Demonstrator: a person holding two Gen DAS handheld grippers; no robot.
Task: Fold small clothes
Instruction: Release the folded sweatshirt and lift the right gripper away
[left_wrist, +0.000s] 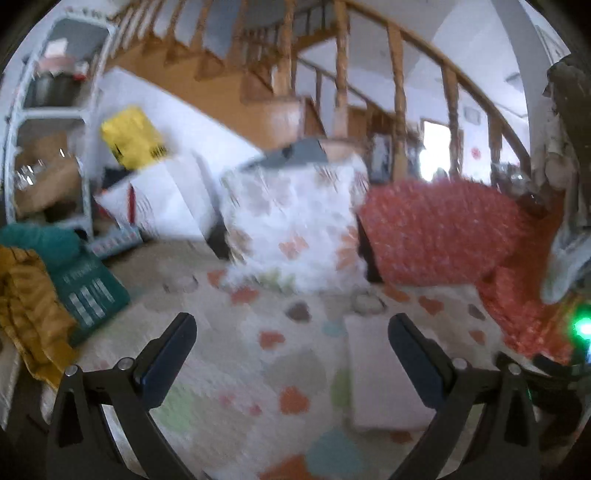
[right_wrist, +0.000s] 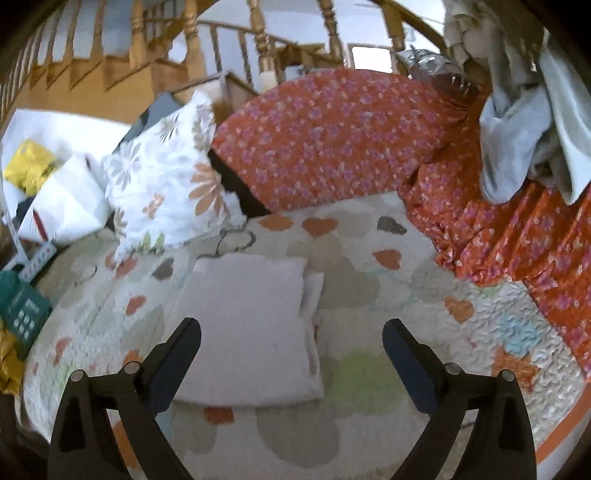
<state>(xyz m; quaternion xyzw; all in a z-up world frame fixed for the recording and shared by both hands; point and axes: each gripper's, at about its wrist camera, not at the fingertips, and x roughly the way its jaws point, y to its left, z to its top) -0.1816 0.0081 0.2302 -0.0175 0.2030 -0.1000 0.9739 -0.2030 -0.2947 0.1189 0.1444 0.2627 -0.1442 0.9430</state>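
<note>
While I hold both units over the bed, my right tool (right_wrist: 291, 332) hangs with its fingers spread wide and nothing between them. Just beyond its left finger (right_wrist: 177, 354) lies the folded white garment (right_wrist: 247, 325), a neat flat rectangle resting on the heart-print quilt (right_wrist: 369, 369), with a second thin white edge peeking out along its right side. My left tool (left_wrist: 291, 328) is equally wide open and empty; through its blurred camera I see the same white garment (left_wrist: 384, 369) lying on the quilt (left_wrist: 240, 369), close to its right finger (left_wrist: 417, 362).

Farther off to the left, at the edge of the bed, I can make out a mustard-yellow cloth (left_wrist: 26, 310) crumpled beside a teal garment (left_wrist: 81, 288) with white printed marks. In the right camera both appear only as slivers at the left rim.

Beyond the white garment, a floral pillow (right_wrist: 166, 177) leans upright at the head of the bed, with a red flowered bedspread (right_wrist: 332, 140) bunched beside it and running down the right side. A pale grey cloth (right_wrist: 524, 140) hangs at the upper right over the red fabric.

Farthest back I see a wooden staircase (left_wrist: 369, 74) with turned balusters, a white shelf unit (left_wrist: 51, 110) on the left, and a yellow bag (left_wrist: 133, 136) near it.
</note>
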